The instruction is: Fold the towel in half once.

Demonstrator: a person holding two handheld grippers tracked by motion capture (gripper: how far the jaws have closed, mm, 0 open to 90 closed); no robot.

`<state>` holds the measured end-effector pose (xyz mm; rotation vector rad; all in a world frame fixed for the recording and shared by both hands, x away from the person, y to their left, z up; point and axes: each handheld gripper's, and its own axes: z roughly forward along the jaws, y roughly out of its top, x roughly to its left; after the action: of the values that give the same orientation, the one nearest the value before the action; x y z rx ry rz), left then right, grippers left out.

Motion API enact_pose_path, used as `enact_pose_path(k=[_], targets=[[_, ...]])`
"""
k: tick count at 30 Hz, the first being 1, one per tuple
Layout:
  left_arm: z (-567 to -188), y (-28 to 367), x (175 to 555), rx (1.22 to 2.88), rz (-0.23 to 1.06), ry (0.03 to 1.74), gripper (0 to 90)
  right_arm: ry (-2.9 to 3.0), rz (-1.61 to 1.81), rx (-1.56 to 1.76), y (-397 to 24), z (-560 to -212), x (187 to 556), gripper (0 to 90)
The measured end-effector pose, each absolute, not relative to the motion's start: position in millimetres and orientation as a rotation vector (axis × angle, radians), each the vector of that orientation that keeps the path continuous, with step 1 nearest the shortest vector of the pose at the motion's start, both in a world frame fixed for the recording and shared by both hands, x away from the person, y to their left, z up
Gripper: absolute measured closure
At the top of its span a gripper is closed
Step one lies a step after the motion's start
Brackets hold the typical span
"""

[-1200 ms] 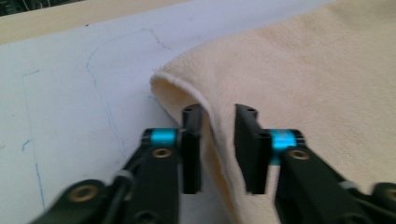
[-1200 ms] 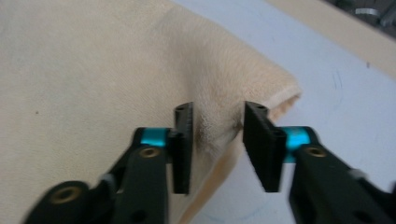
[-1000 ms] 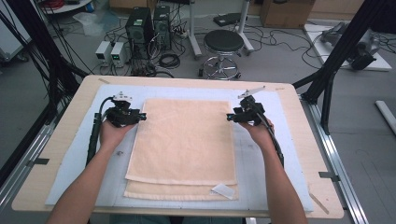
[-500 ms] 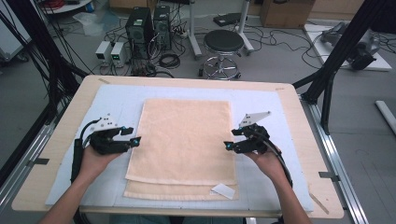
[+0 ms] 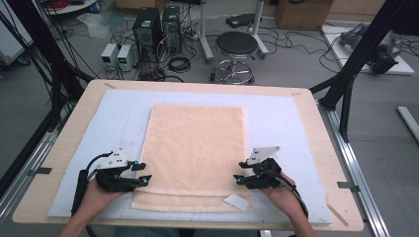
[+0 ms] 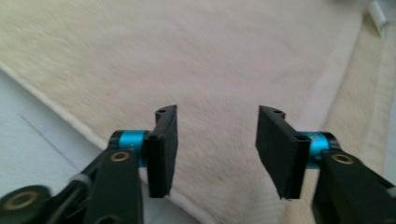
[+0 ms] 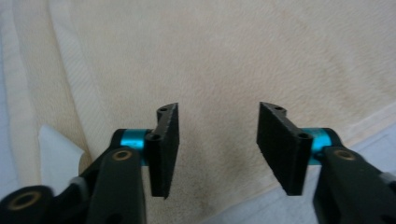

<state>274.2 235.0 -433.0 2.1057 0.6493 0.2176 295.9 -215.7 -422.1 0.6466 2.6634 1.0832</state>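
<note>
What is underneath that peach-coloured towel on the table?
The folded towel lies on a pale blue mat, which rests on the wooden table. A lower towel layer peeks out along the near edge; anything between the layers is covered.

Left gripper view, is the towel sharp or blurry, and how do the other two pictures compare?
Left gripper view: the towel is softly blurred, the black claw crisper. Right gripper view: the same soft towel weave, with the claw clearer. High view: evenly lit, mild shadows under both claws, slightly grainy.
</note>
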Motion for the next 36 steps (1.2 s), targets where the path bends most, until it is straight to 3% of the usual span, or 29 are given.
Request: enact_pose_path(k=[3,14,36], targets=[[-441,233,273,2.170,0.175,0.623,62.8,2.705,1.026,0.635,-212,-431,295,61.8],[-441,228,272,2.178,0.241,0.648,86.5,2.676,1.018,0.604,-209,-432,292,83.5],[-404,240,254,2.045,0.289,0.623,87.3,2.619,1.129,0.557,-216,-385,282,85.5]])
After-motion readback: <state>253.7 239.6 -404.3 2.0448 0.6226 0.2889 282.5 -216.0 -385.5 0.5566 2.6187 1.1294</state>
